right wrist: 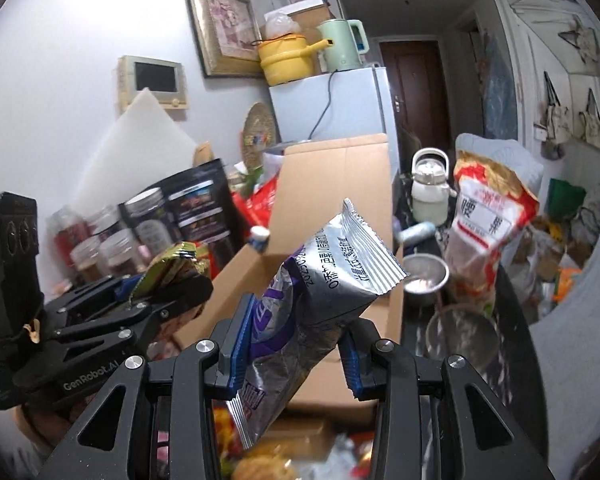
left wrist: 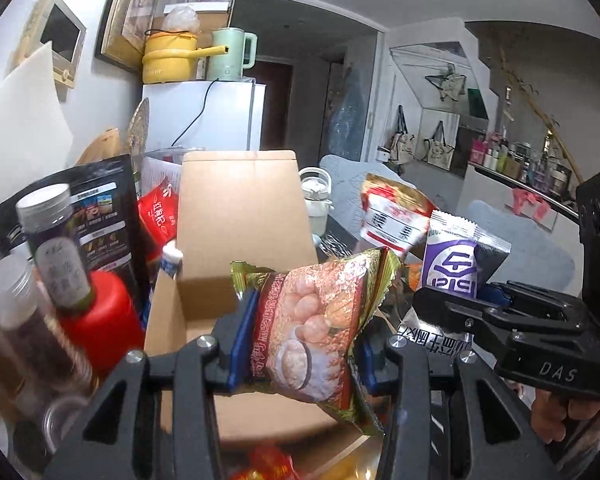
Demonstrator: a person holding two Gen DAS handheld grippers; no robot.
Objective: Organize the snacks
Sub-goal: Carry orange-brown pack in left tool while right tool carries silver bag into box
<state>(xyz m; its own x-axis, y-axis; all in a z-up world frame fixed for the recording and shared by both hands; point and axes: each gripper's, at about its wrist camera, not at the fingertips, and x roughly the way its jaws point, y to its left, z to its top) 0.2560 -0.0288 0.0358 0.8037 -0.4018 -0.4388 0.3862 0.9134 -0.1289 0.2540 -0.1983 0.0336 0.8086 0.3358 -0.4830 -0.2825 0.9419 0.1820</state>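
Observation:
My left gripper [left wrist: 300, 344] is shut on a green and red snack packet [left wrist: 312, 324] with pale balls printed on it, held above the open cardboard box [left wrist: 240, 216]. My right gripper [right wrist: 292, 344] is shut on a silver and purple snack packet [right wrist: 320, 280], also held over the box [right wrist: 340, 184]. The right gripper and its packet [left wrist: 456, 260] show at the right of the left wrist view. The left gripper with its green packet [right wrist: 172, 268] shows at the left of the right wrist view. More loose snacks lie blurred below the grippers.
A red and white bag [right wrist: 488, 216] stands right of the box, with a white kettle [right wrist: 428, 188] and a metal bowl [right wrist: 424, 276] near it. Jars [left wrist: 56, 248], a red container [left wrist: 100, 320] and a black bag [left wrist: 96, 208] crowd the left. A white fridge [left wrist: 204, 116] stands behind.

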